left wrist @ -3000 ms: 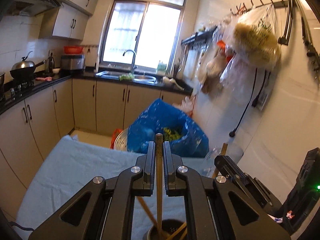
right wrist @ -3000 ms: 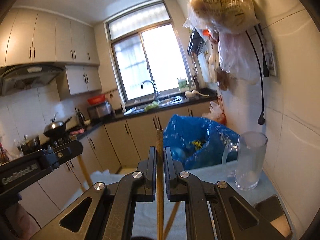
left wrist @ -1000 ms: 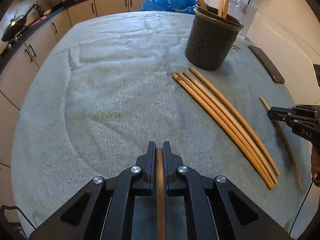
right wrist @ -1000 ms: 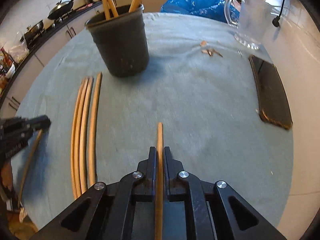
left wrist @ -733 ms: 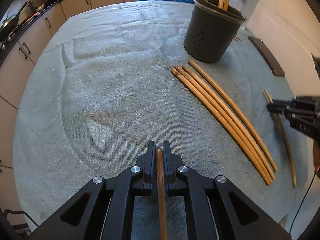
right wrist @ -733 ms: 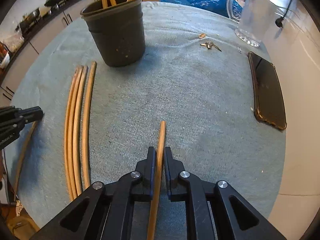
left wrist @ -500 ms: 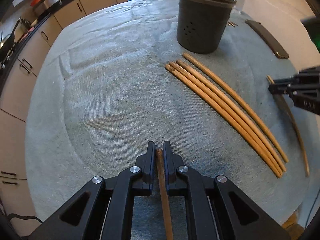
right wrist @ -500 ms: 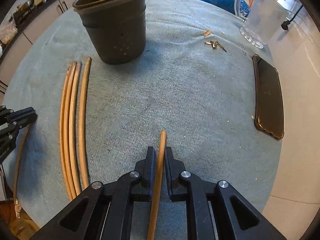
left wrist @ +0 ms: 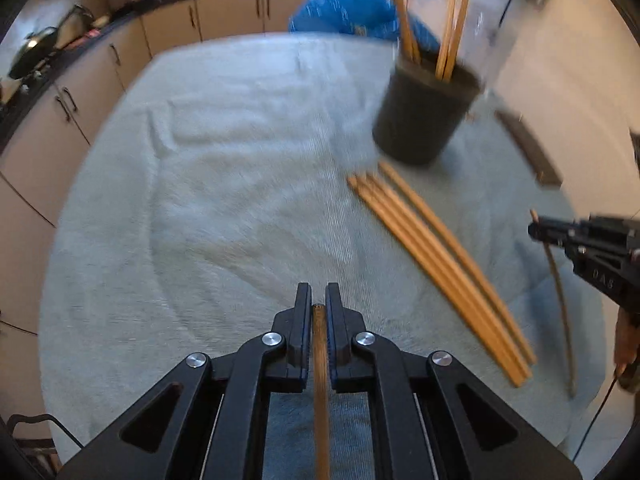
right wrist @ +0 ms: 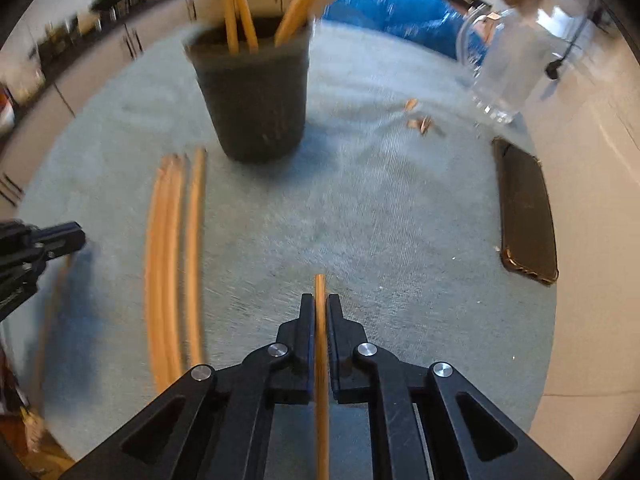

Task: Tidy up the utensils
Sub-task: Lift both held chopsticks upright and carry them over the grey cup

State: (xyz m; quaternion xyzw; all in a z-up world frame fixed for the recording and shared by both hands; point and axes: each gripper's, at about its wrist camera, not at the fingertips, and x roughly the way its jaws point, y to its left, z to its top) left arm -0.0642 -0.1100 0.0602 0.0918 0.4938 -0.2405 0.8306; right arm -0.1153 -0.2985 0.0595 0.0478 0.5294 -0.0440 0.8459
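Roughly half done: three chopsticks stood in the holder [right wrist: 252, 108] ahead. Each tool, left [left wrist: 318, 312] and right [right wrist: 319, 312], clamped one chopstick (both blurred); four [left wrist: 436, 268] lay right of the left tool.

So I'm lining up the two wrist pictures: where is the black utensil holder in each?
Left wrist: black utensil holder in the upper right, chopsticks standing in it.
Right wrist: holder in the upper left of centre.
Shared landmark: the loose chopsticks lying just in front of it on the cloth.
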